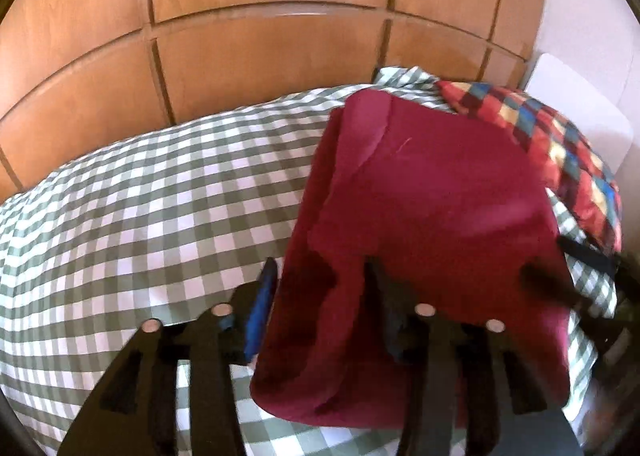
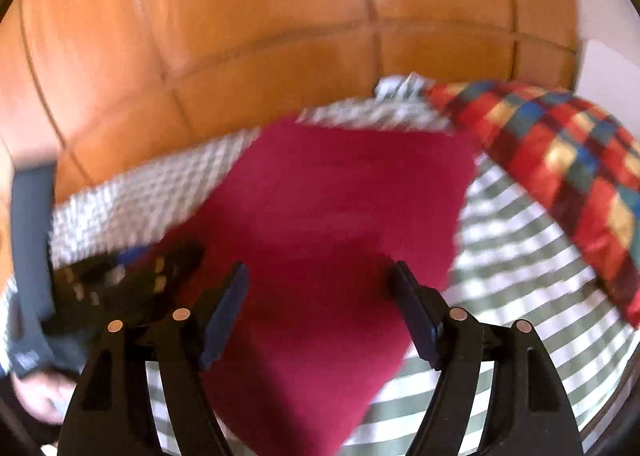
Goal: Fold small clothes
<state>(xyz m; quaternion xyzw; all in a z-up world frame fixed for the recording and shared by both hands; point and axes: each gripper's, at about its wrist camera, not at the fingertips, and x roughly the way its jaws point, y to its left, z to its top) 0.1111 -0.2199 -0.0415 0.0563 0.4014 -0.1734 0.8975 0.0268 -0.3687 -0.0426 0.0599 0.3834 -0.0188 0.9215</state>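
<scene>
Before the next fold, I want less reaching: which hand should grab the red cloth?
Left, probably: the red cloth's near edge lies between the left gripper's open fingers; the right's open fingers straddle it.

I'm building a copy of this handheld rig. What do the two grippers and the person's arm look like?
Both the left gripper and the right gripper have black, slotted plastic linkage arms pinned with round silvery rivets, and flat fingers faced with blue pads. In the right wrist view the other gripper's body shows small pale square markings, and the arm holding it wears a dark grey-blue sleeve. No cables are visible.
</scene>
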